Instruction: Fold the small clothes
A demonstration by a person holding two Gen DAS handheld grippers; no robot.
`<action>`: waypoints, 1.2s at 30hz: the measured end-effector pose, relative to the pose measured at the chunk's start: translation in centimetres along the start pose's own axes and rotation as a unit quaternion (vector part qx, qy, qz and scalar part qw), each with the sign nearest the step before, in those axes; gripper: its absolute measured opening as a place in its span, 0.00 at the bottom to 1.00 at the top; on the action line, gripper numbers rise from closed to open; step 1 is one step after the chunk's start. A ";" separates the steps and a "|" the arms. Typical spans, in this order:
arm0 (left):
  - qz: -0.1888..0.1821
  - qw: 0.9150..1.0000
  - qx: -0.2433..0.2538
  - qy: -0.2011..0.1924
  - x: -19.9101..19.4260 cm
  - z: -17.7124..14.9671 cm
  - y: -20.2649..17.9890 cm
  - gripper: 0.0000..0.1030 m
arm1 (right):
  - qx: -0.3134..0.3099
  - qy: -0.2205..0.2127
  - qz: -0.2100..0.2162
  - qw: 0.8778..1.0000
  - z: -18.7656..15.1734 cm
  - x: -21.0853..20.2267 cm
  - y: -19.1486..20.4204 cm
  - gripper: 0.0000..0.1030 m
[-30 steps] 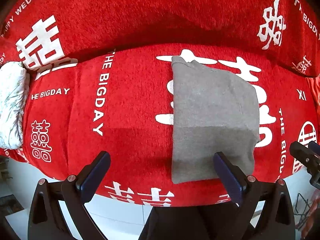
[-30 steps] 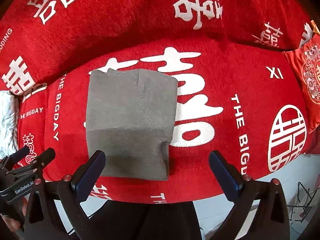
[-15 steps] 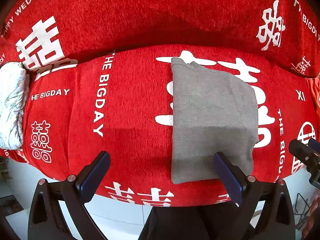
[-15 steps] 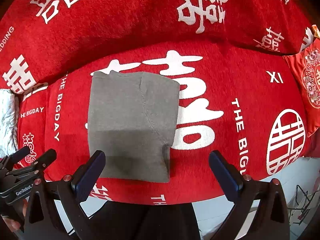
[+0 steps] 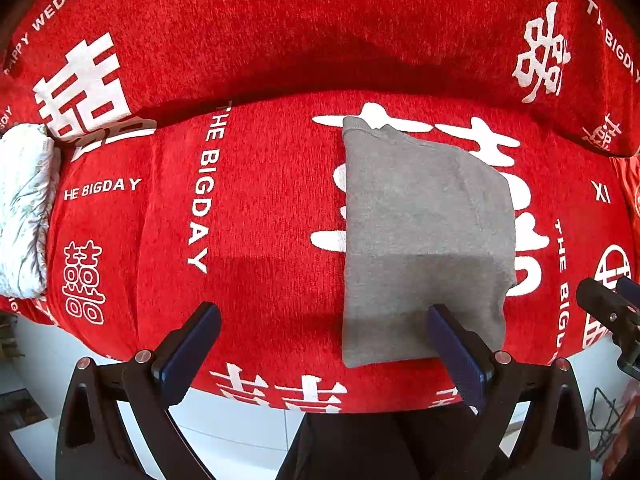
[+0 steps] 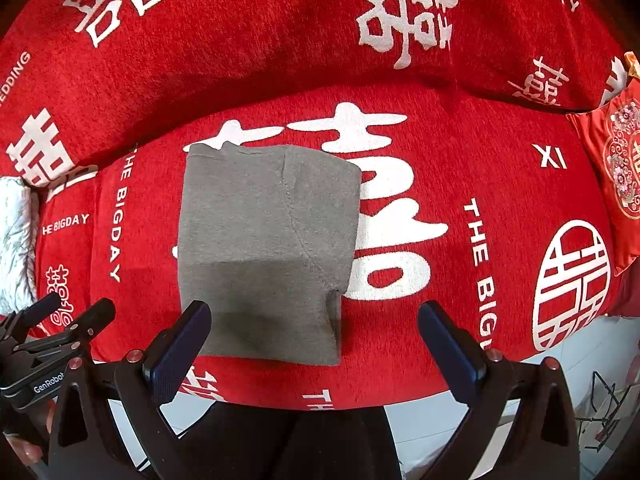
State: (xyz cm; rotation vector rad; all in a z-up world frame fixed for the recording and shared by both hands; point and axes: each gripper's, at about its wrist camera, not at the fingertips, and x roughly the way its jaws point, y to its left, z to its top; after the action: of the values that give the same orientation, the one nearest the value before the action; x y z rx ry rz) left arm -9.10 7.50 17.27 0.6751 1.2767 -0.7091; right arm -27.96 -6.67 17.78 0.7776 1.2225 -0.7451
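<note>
Two grippers hang over the front edge of a sofa draped in a red cover [image 5: 260, 200] printed with white characters and "THE BIGDAY". Far to the left, a pale floral cushion [image 5: 24, 208] sits at the end of the seat. Next along, the left gripper [image 5: 320, 344] has its blue-padded fingers spread wide with nothing between them; its right pad overlaps the near edge of the garment in view, though whether it touches I cannot tell. Further along, the grey garment [image 6: 266, 252] lies folded into a flat rectangle on the seat, over the large white character. The right gripper [image 6: 316, 344] is likewise splayed wide and empty-handed. At the far right, a red embroidered cushion [image 6: 608, 176] leans against the backrest.
</note>
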 end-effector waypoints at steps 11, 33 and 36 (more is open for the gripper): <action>0.002 1.000 -0.002 0.000 -0.1 -0.1 -0.1 1.00 | -0.001 0.000 0.001 1.000 0.0 -0.1 0.0 1.00; 0.020 1.000 0.011 -0.006 -0.2 -0.4 0.0 1.00 | 0.002 0.000 0.002 1.000 0.1 -0.2 0.1 1.00; 0.023 1.000 0.012 -0.007 -0.2 -0.4 0.0 1.00 | 0.002 0.001 0.002 1.000 -0.1 -0.2 0.2 1.00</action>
State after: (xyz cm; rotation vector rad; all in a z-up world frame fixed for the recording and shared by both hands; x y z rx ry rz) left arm -9.33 7.85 17.39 0.7159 1.2368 -0.6926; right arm -27.88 -6.51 17.98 0.7848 1.2212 -0.7446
